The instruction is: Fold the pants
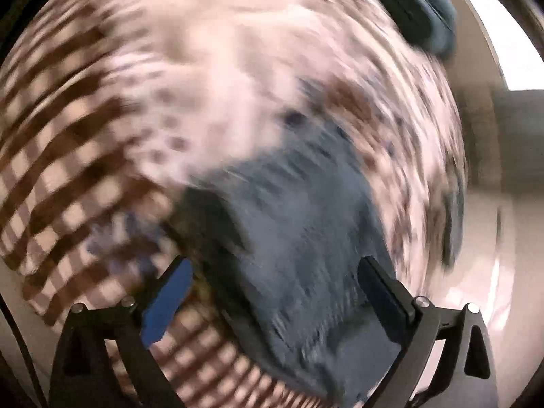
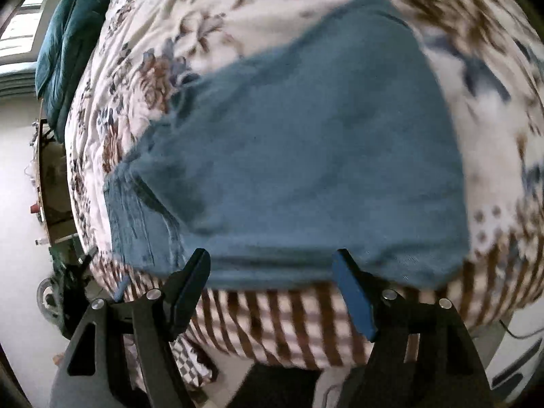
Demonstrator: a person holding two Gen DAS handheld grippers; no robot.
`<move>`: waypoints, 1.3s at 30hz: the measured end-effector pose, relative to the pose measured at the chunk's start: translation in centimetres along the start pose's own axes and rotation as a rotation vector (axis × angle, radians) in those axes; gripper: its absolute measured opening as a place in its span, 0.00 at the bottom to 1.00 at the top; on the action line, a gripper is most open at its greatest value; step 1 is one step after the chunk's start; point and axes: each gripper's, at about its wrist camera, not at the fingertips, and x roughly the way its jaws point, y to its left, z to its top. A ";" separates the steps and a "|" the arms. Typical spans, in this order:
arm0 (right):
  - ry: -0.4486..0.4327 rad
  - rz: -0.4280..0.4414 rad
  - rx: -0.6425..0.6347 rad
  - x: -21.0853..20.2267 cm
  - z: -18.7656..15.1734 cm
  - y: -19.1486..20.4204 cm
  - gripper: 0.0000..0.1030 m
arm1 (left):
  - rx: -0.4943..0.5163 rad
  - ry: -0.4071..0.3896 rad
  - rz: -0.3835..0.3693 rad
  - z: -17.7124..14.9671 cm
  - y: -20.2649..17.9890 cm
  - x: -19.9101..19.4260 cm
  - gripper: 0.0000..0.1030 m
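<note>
A bed (image 2: 238, 10) under a floral bedspread with a brown checked border carries the blue pants (image 2: 306, 142), lying folded into a broad slab near the bed's near edge. In the right wrist view, the right gripper (image 2: 272, 284) hovers at the pants' near edge, fingers (image 2: 353, 292) spread apart, gripping nothing. The left gripper (image 1: 275, 292) stands over the pants in a blurred view, fingers (image 1: 384, 289) wide apart, cloth between them but not pinched.

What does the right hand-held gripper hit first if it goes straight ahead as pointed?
Most likely the near edge of the blue pants lying on the patterned bedspread. The right hand-held gripper is open and empty; blur leaves depth uncertain.
</note>
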 end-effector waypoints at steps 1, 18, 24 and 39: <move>-0.006 -0.007 -0.002 0.1 0.3 0.3 0.75 | -0.051 0.004 -0.025 -0.1 0.9 1.0 0.97; -0.010 -0.211 -0.096 6.3 4.6 4.4 0.75 | -0.076 -0.079 -0.049 0.5 -1.1 7.4 0.45; 0.001 -0.273 -0.115 7.3 5.1 4.1 0.75 | 0.160 -0.209 0.018 -3.1 -7.2 2.3 0.26; -0.084 -0.164 -0.061 -3.2 6.2 -6.8 0.74 | 0.828 -0.067 -0.176 -24.5 -24.8 4.2 0.23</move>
